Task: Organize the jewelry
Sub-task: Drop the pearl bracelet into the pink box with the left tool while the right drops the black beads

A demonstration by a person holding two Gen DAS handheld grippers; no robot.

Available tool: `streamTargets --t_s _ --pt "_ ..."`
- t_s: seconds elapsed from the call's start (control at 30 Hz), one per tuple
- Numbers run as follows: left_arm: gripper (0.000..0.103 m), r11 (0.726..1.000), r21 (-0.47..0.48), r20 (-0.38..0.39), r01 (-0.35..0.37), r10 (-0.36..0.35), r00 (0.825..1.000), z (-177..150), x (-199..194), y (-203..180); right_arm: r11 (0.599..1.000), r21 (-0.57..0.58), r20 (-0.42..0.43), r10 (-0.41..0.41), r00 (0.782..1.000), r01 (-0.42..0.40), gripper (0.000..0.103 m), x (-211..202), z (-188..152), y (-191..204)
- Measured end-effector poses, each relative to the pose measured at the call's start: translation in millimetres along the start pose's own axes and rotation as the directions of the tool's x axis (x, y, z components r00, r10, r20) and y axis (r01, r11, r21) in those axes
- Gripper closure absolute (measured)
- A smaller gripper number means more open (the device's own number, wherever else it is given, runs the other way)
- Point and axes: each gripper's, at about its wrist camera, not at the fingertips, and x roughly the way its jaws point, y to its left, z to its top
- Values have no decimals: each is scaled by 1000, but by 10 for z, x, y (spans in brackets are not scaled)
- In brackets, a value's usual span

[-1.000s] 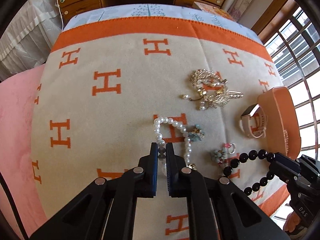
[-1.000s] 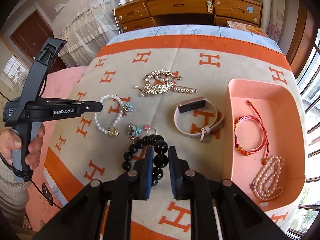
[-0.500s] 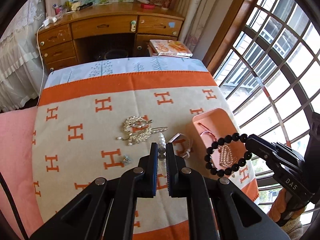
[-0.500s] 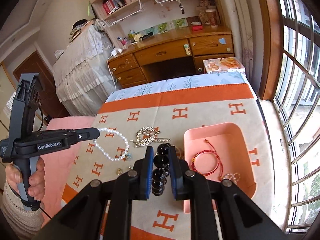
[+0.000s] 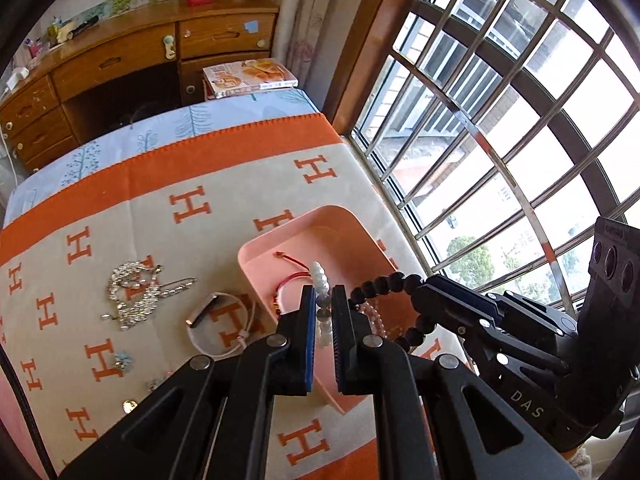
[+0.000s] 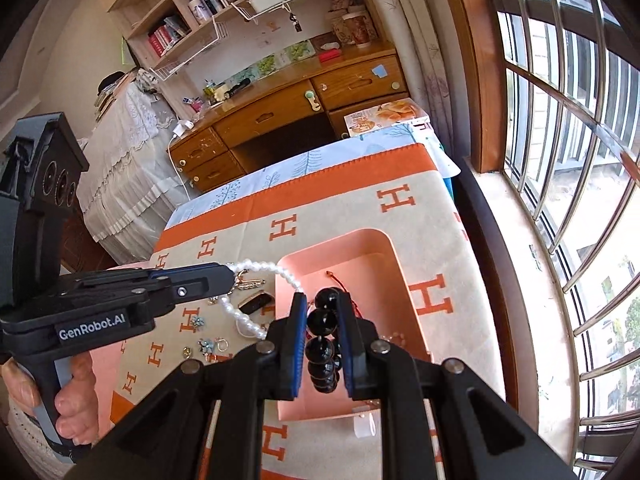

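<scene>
My left gripper (image 5: 322,300) is shut on a white pearl bracelet (image 5: 322,286) and holds it in the air over the near left part of the pink tray (image 5: 344,220); the bracelet also shows in the right wrist view (image 6: 262,268). My right gripper (image 6: 322,304) is shut on a black bead bracelet (image 6: 322,344), also held above the pink tray (image 6: 400,276). The black beads show in the left wrist view (image 5: 384,282). A red cord bracelet (image 5: 294,278) lies in the tray.
On the orange-and-beige H blanket (image 5: 180,240) lie a gold chain cluster (image 5: 136,292), a pale pink watch (image 5: 222,326) and small flower earrings (image 5: 122,360). A barred window (image 5: 500,120) is at the right. A wooden desk (image 5: 120,60) stands beyond the table.
Both grippers have lifted their bracelets off the blanket and carried them to the right, over the pink tray. Both stay shut.
</scene>
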Motion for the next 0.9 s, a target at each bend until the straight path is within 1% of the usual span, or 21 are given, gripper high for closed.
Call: streamTargets --t_s 0.07,0.1,0.13,0.17,0.2,0.23,0.3,0.4,0.47,0.5,0.53,0.6,0.67,0.77,0.8,0.9 --pt "97 1000 22 -33 15 -15 999 14 236 -56 1000 12 -3 -5 1000 5 88 25 -20 -78" --pt "92 999 32 -52 11 -9 999 9 354 -71 1000 17 -3 -10 1000 10 88 38 -20 -111" --pt "79 999 40 -73 -3 6 997 2 468 -80 1000 21 -3 -13 1000 13 88 43 -24 -144" --pt "71 999 41 -90 -22 26 996 -19 560 -64 1000 25 -4 -14 1000 14 88 48 -25 -170" --pt "57 998 37 -103 -43 47 994 -40 632 -37 1000 27 -4 -13 1000 13 88 50 -27 -193" --pt "52 998 33 -104 -60 63 993 -66 672 -6 1000 29 -2 -12 1000 12 88 48 -27 -210" --pt "51 996 31 -99 -83 85 991 -104 690 47 999 30 2 -11 1000 11 88 56 -12 -230" --pt "51 994 27 -80 -104 105 991 -163 604 154 1000 28 1 2 1000 -2 88 86 23 -226" --pt "48 992 20 -62 -125 126 990 -193 492 232 1000 25 2 7 1000 -7 88 125 61 -198" --pt "45 990 18 -49 -138 139 989 -219 434 270 1000 25 3 10 1000 -10 88 150 86 -180" --pt "41 988 17 -35 -154 154 987 -236 372 307 1000 25 2 16 1000 -16 88 178 111 -158" --pt "37 981 14 -4 -193 193 981 -284 257 403 999 27 -1 36 999 -36 88 229 169 -106" --pt "37 974 7 16 -228 228 974 -326 143 504 998 19 4 52 999 -52 88 268 231 -30" --pt "37 968 -21 24 -249 249 968 -376 12 668 998 13 12 68 998 -68 88 321 319 61" --pt "37 966 -34 26 -255 256 966 -394 -25 730 998 18 11 62 998 -63 87 350 344 74" --pt "37 960 -67 31 -273 275 961 -431 -109 891 999 39 -9 10 1000 -10 87 465 399 59"
